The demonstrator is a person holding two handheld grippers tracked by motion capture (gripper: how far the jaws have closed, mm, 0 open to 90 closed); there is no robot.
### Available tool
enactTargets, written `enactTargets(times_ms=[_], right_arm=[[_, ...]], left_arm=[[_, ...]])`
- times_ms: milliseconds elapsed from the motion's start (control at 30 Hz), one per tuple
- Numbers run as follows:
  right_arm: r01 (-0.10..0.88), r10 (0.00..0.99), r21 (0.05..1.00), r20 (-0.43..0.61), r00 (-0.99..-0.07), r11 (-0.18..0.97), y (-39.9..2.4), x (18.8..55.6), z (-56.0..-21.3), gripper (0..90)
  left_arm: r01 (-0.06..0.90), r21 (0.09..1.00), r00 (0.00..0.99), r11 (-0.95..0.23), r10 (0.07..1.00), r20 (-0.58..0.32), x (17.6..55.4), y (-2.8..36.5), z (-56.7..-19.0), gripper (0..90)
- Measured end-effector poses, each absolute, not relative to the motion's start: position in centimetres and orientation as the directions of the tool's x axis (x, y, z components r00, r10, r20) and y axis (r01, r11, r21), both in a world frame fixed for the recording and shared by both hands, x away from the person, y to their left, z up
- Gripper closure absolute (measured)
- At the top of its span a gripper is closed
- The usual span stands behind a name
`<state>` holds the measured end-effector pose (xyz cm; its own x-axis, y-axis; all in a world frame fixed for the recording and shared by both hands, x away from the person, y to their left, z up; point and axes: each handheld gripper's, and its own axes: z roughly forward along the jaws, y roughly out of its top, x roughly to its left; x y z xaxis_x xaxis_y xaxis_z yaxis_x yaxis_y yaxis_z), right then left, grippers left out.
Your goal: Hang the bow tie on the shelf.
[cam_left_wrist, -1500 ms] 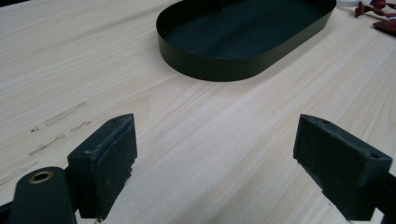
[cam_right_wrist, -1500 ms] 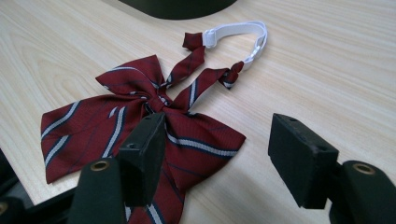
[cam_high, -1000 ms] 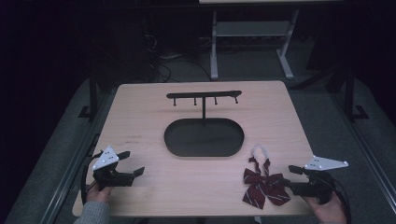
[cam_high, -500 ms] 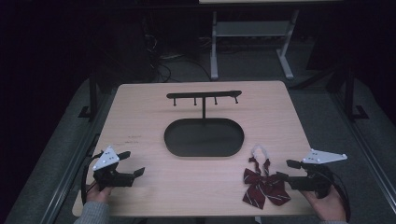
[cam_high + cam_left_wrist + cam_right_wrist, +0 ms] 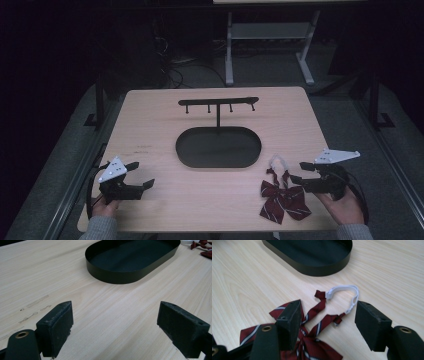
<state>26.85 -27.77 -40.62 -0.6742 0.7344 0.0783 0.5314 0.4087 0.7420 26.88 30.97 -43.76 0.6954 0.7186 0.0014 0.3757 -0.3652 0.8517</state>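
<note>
While the work looks barely begun, the high view shows the striped bow tie (image 5: 283,198) lying flat near the front right of the desk (image 5: 150,135), just left of the right tongs (image 5: 299,172), which hover close to it with nothing gripped; the left tongs (image 5: 144,174) sit well apart at the front left, also released. The black hook stand (image 5: 218,104) rises from its oval tray (image 5: 218,146) at the middle of the desk, its pegs bare, so hanging the tie there seems to be what is left. In the left gripper view, the left tongs (image 5: 115,330) gape wide over bare wood, the tray (image 5: 112,277) ahead. In the right gripper view, the right tongs (image 5: 327,326) stand spread above the bow tie (image 5: 312,322), having just narrowed a little; its white elastic loop (image 5: 347,291) lies between tie and tray (image 5: 322,267), not pinched.
</note>
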Motion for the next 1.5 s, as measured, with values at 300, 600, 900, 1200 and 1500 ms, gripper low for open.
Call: enactTargets(times_ms=[300, 600, 900, 1200, 1500], right_arm=[[0.536, 0.723, 0.725, 0.076, -0.686, 0.433, -26.5, 29.0, -40.4, 39.0], [0.562, 0.735, 0.704, 0.084, -0.672, 0.433, -26.1, 30.4, -40.5, 40.6], [0.589, 0.750, 0.672, 0.075, -0.657, 0.448, -25.4, 32.0, -41.5, 45.0], [0.634, 0.777, 0.631, 0.077, -0.624, 0.447, -25.1, 33.5, -42.4, 52.5], [0.674, 0.807, 0.598, 0.076, -0.585, 0.433, -25.1, 34.6, -43.7, 58.5]], left_arm=[[0.374, 0.853, 0.697, -0.364, 0.718, 0.001, 26.8, 31.0, -43.7, 13.0], [0.370, 0.852, 0.700, -0.370, 0.715, 0.006, 26.8, 30.9, -43.7, 13.0], [0.375, 0.853, 0.697, -0.362, 0.717, -0.003, 26.8, 31.0, -43.7, 13.0], [0.377, 0.855, 0.697, -0.356, 0.717, -0.009, 26.8, 31.0, -43.7, 13.0], [0.373, 0.855, 0.699, -0.360, 0.715, -0.004, 26.8, 31.0, -43.6, 13.0]])
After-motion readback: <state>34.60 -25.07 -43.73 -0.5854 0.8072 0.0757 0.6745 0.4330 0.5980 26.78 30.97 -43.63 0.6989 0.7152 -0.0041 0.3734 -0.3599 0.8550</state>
